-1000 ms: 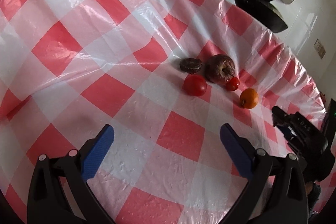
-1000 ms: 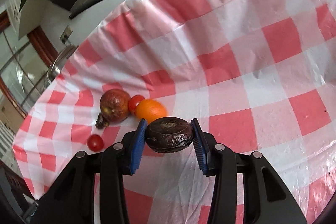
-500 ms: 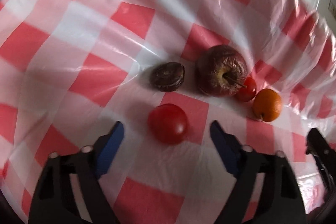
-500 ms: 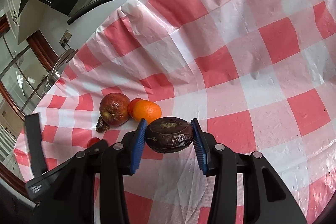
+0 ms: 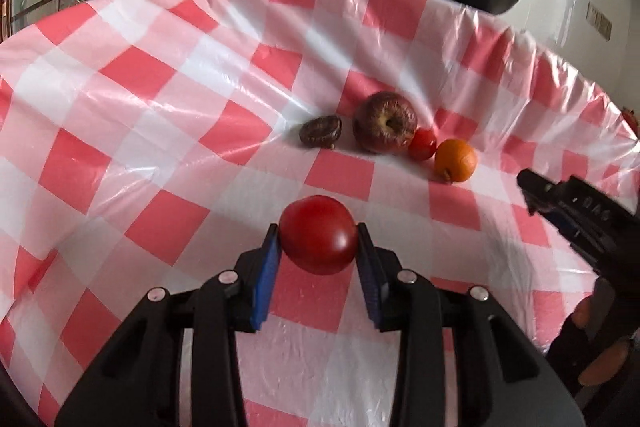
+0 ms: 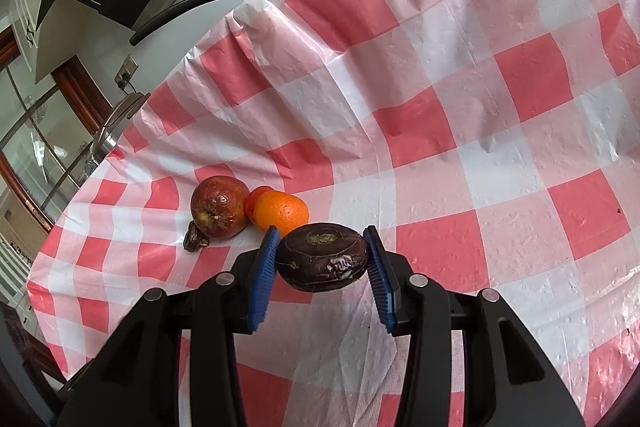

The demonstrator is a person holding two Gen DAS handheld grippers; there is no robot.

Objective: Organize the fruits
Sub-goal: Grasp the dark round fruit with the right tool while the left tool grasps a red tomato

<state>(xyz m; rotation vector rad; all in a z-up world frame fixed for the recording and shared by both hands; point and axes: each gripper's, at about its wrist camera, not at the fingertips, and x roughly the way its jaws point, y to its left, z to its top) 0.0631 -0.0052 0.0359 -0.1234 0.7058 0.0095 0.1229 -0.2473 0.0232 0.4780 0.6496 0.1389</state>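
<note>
I have the left gripper point(image 5: 318, 251) pinching a smooth, round red tomato point(image 5: 318, 234) between its blue ribbed pads point(image 5: 264, 275), and it looks lifted just off the red-and-white checked plastic tablecloth point(image 5: 160, 115). The right gripper point(image 6: 320, 259) is clamped on a dark, wrinkled, flattened purple-brown fruit point(image 6: 322, 257), also held above the cloth.

Further out lies the row I am building: a small dark shrivelled fruit point(image 5: 321, 132), a large bruised red-brown apple point(image 5: 385, 122), a small red cherry tomato point(image 5: 422, 144) touching the apple, and a round orange citrus fruit point(image 5: 456, 160) just beside it.

My worries from here:

- The big tomato is glossy and round, and the pads grip it only at its sides. I judge that too light a squeeze lets it roll out, and too hard a squeeze could split the skin.
- The wrinkled fruit looks soft, so I think it may deform and slip when I tilt.
- The right gripper sits close to the orange, seen from the right wrist. Setting down there could nudge the orange into the cherry tomato and scatter the row.
- The cloth is slick and creased, so a released fruit may roll.
- Both grippers head towards the same cluster and could collide.
</note>
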